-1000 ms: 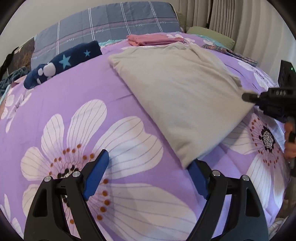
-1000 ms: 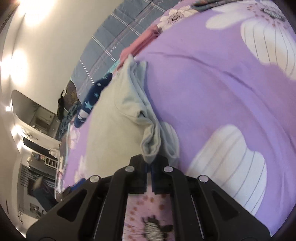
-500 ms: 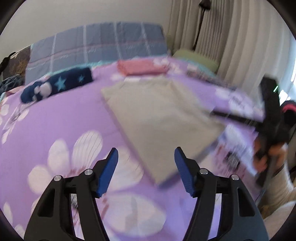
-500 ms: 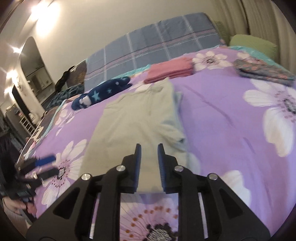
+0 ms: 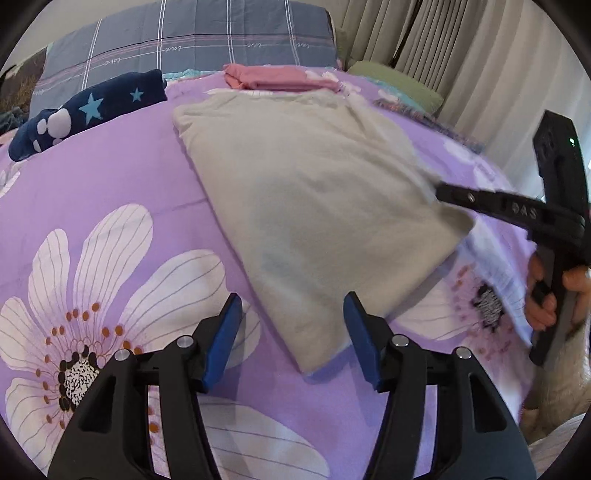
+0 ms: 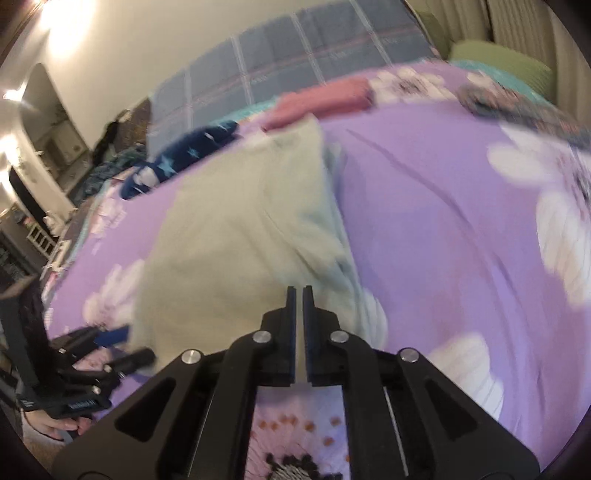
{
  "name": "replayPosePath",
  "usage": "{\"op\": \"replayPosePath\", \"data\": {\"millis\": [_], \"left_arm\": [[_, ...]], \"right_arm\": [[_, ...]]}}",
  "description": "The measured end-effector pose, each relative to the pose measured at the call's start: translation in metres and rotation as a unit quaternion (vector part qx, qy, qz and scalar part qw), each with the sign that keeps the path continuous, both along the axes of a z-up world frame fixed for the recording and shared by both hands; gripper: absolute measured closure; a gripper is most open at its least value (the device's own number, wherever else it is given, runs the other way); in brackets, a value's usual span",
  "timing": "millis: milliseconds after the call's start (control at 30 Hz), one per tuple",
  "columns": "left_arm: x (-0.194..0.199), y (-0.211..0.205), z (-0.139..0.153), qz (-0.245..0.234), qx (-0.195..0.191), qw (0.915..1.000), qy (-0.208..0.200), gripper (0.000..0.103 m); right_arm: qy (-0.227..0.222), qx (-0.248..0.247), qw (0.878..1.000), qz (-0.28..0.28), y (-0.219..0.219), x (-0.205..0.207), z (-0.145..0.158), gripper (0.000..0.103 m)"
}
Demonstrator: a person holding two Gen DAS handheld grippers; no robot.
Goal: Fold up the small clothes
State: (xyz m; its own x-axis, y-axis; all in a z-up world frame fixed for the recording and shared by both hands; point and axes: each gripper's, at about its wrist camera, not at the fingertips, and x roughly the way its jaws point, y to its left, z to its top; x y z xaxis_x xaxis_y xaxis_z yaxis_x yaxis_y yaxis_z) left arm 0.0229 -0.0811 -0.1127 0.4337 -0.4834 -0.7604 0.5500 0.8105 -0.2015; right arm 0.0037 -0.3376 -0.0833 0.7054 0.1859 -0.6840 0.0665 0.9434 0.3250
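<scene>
The left gripper (image 5: 291, 336) is held open astride the beige garment's (image 5: 314, 206) lower corner; the right gripper (image 6: 299, 291) is closed, empty. The corner may be missed and the fold dragged crooked.

You are working over a bed spread with a purple cover (image 5: 122, 177) printed with big white flowers. At its head a grey-blue checked pillow (image 5: 207, 40) is leaning against a plain pale wall (image 6: 155, 48). A green cushion (image 5: 399, 83) is lying near the far corner, beside long beige curtains (image 5: 461, 62) that are hanging in folds. In the right wrist view, bright lamps (image 6: 55, 11) are glaring off the wall at upper left, and an arched niche (image 6: 44, 110) is showing there, with dark, cluttered furniture (image 6: 22, 236) below it, too blurred to make out.
</scene>
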Motion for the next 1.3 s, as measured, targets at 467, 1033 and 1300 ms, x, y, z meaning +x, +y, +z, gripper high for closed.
{"op": "replayPosePath", "data": {"millis": [467, 1033, 1300], "left_arm": [[0.012, -0.004, -0.008, 0.002, 0.015, 0.9999, -0.006, 0.042], [0.006, -0.01, -0.009, -0.009, 0.024, 0.9995, -0.02, 0.033], [0.006, -0.011, -0.009, -0.009, 0.025, 0.9994, -0.021, 0.032]], "right_arm": [[0.033, -0.135, 0.988, 0.064, -0.001, 0.163, 0.004, 0.103], [0.036, -0.033, 0.997, 0.057, -0.041, 0.082, 0.009, 0.057], [0.079, 0.049, 0.992, 0.083, -0.044, 0.065, -0.006, 0.051]]}}
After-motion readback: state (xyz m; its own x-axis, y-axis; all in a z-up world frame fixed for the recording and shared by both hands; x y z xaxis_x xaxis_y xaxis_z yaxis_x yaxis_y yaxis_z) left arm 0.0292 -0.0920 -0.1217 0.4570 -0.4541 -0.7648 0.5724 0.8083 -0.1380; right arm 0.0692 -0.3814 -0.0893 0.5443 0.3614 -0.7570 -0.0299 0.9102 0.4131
